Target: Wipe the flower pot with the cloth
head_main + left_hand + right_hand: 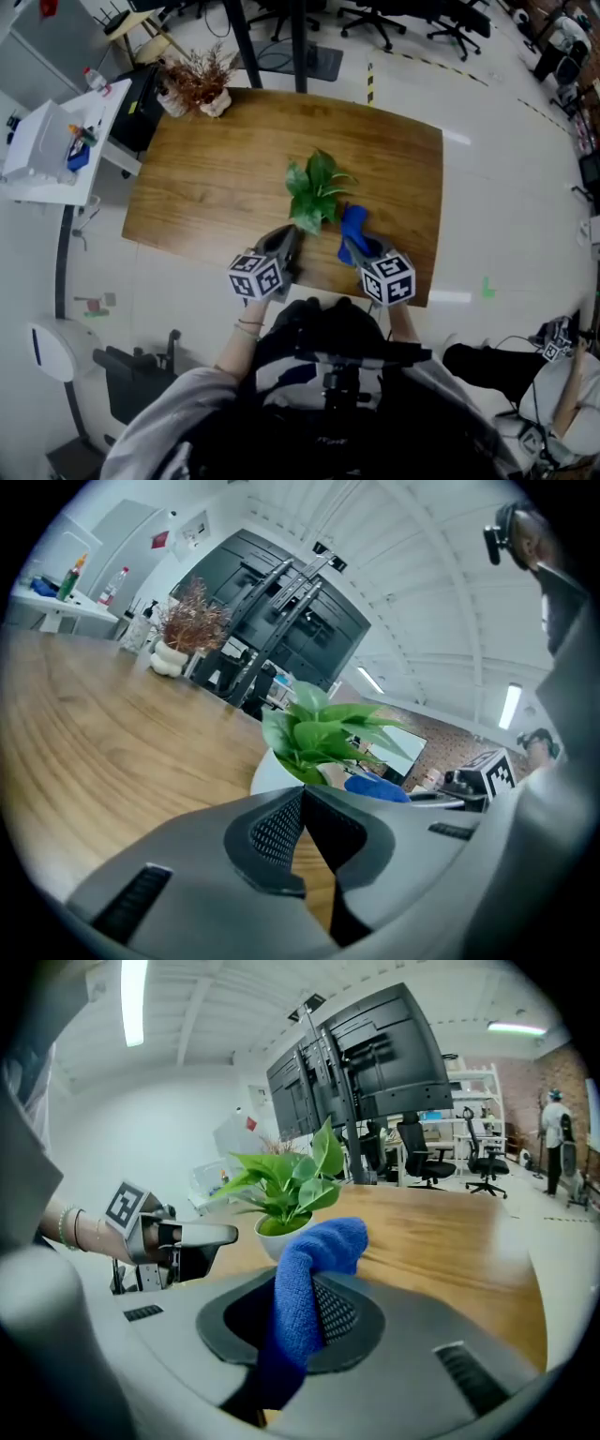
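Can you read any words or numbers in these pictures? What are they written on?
No words or numbers can be read anywhere.
Marker cubes: black-and-white square patterns, not letters.
Red sign on the wall: too small to read.
White sheet beside it: too blurred to read.
Bottle label: too small to read.

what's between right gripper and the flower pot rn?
Only the blue cloth, clamped in the right gripper; its free end bends toward the white flower pot. Clearest in the right gripper view; contact with the pot can't be told.
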`<state>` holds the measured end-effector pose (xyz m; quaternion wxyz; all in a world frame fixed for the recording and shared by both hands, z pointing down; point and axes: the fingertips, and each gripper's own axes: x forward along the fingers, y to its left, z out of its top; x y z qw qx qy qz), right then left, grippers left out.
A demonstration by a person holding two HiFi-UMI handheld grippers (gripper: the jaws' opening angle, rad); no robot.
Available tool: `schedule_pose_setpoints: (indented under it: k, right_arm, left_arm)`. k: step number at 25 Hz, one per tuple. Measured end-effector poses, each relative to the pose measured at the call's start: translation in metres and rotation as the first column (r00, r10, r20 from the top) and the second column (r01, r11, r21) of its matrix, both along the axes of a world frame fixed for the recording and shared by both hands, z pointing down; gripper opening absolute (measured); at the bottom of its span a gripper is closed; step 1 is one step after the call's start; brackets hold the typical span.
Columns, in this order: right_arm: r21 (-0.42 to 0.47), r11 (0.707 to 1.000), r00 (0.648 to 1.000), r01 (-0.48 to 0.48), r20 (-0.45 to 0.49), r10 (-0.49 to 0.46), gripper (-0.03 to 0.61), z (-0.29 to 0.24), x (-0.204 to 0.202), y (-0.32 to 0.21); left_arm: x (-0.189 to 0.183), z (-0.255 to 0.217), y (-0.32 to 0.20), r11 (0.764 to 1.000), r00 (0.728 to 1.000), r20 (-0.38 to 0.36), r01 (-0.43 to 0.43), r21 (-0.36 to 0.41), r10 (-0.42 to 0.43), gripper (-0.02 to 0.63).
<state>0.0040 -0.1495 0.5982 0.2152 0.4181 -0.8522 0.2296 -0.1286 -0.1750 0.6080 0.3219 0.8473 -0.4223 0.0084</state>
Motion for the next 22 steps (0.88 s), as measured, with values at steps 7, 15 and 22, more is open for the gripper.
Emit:
schedule_pose_setpoints:
  k: [7, 15, 22]
  right_arm:
    - [-0.005, 0.993, 0.982, -0.118, 0.144, 0.118, 0.071, -0.029, 0.005, 0.026]
    - [0.019, 0.993, 0.979, -0.12, 0.168, 0.115, 0.069, -0.045, 0.016, 0.075]
    - [0.022, 0.996, 0.982, -0.081, 0.171, 0.076, 0.069, -0.049, 0.029, 0.133]
  left_arm:
    - [0.02, -0.041, 0.023, 0.993, 0.998, -0.007, -0.065, 0.1, 0.066, 0.006]
    - [0.034, -0.072, 0.069, 0.988, 0.997, -0.051, -0.045, 0.146, 0.053, 0.006]
    - [0.056, -0.081, 0.126, 0.988, 0.999, -0.048, -0.015, 0.156, 0.023, 0.006]
